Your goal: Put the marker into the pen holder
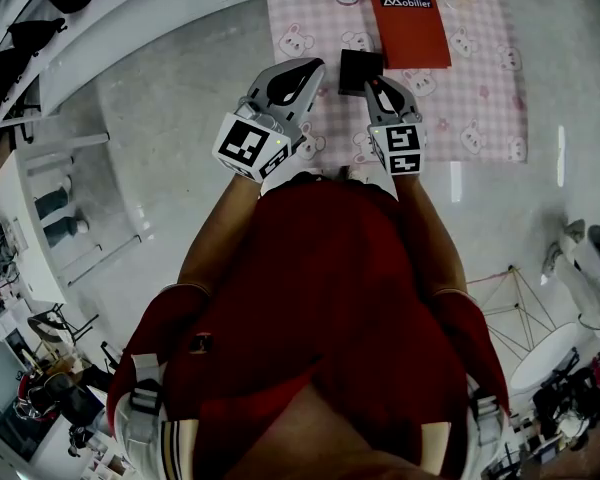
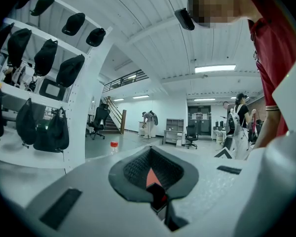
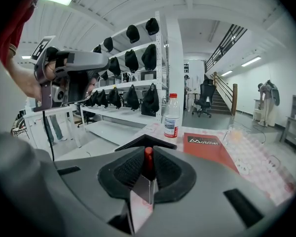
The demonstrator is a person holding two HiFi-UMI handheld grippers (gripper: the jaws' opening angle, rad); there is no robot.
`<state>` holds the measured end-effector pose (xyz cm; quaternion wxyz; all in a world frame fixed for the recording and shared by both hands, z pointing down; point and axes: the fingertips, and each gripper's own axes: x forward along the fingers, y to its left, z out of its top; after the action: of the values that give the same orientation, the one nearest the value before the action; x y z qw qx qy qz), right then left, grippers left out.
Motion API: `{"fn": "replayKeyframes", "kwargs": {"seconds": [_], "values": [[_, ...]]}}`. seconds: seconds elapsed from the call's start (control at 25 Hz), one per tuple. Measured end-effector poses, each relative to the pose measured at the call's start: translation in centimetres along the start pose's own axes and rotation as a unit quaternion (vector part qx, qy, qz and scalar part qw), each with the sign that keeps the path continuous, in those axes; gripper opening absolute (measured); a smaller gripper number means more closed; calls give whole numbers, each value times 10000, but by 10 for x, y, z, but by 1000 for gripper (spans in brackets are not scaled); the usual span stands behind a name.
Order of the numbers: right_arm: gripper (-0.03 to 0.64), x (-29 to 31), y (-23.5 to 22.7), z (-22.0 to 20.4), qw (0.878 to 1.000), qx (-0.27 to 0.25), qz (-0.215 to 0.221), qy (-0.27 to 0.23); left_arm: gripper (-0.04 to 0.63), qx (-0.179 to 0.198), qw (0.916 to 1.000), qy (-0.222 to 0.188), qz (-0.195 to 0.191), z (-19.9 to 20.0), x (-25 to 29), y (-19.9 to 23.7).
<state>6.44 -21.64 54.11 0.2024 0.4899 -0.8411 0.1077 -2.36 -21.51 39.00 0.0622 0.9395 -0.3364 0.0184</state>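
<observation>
R gripper (image 3: 148,154) is clamped on the marker (image 3: 148,158). I see pads pressing both sides and the red end sticking up between them, w/ a pale barrel section below. In its own view the marker sits right over the near corner of the pen holder (image 3: 133,144), a black square-rimmed box. I can't tell if the lower end is inside the rim or just above it. In the head view the R jaws sit at the holder's near right edge, angled down toward it, and the marker itself is hidden there. L gripper (image 1: 310,68) is just left of the pen holder, at about the same depth, not touching it. In its own view it points out level into the room, jaws together, nothing gripped. There's a small red-orange patch inside the pad hollow, no idea what it is. The pen holder stands on a pink checked cloth (image 1: 480,98) w/ bear prints. A red notebook (image 1: 410,23) lies flat just beyond and right of the holder, its near corner right beside it; contact unclear. A clear bottle (image 3: 171,116) w/ white cap stands upright beyond the holder, approx straight behind it, apart from it. Shelving w/ black caps and bags (image 3: 133,58) stands well behind and left of the holder.
</observation>
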Motion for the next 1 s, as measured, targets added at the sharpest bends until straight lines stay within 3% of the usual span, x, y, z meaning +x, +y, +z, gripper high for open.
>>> {"fn": "replayKeyframes", "kwargs": {"seconds": [0.72, 1.0], "values": [[92, -10, -1, -5, 10000, 47, -32, 22, 7, 6, 10000, 29, -93, -3, 0, -11], [98, -21, -2, 8, 9997, 48, -59, -224, 8, 40, 9999, 7, -121, -3, 0, -18]]}}
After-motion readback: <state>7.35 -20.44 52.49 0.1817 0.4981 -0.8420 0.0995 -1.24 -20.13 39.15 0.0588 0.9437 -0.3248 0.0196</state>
